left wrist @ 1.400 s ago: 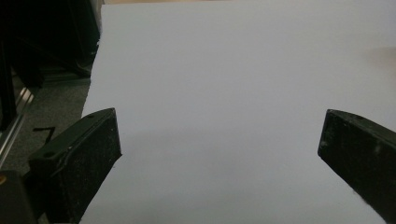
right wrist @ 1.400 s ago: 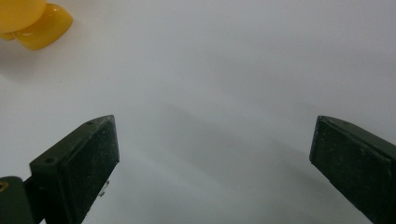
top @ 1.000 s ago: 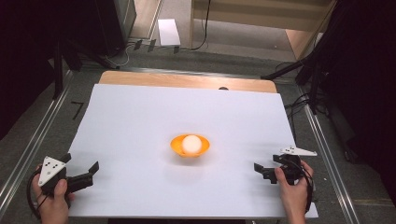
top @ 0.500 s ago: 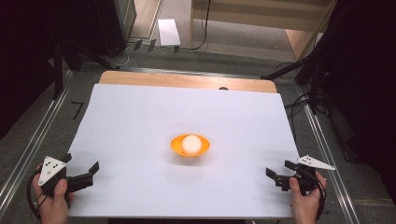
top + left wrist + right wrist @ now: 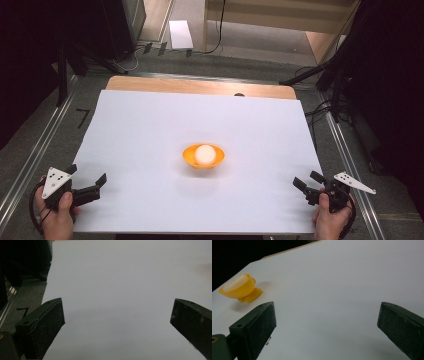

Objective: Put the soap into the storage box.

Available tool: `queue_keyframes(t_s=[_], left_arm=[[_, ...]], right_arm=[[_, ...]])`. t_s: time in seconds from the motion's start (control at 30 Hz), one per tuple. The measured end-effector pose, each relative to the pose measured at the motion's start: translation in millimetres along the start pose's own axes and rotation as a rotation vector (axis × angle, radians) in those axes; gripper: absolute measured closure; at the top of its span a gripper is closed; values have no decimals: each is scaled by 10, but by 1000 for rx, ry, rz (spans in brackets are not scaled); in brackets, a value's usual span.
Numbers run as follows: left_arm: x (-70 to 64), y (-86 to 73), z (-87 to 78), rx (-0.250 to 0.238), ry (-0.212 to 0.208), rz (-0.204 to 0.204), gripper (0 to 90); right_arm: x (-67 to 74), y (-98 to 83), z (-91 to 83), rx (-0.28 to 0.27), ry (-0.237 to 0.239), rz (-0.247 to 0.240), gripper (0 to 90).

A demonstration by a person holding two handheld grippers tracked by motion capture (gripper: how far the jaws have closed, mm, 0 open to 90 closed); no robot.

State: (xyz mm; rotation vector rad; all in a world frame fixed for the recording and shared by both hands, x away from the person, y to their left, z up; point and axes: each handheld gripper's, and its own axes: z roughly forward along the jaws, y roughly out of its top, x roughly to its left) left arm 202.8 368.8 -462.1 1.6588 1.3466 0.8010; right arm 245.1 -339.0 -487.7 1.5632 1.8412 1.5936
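Two black tongs, both spread wide and holding nothing: left tongs (image 5: 86,186) at the near left corner of the white paper-covered counter (image 5: 150,125), right tongs (image 5: 309,182) at the near right corner. One small orange plastic bowl (image 5: 203,156) with a white round ball (image 5: 204,153) inside, mid-counter, well apart from both.

light: bright white sheet (image 5: 150,130), dark surrounds | shadows: soft (faint) | focus: gripper views slightly blurred
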Motion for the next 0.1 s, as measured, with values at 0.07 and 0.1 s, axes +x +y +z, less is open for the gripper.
queue_keyframes(t_s=[0.07,0.1], left_arm=[[5,3,4,8,-2,0,0],[6,5,7,12,-2,0,0]], right_arm=[[-7,-2,-5,-8,0,10,21],[-8,-1,-1,-7,-3,7,21]])
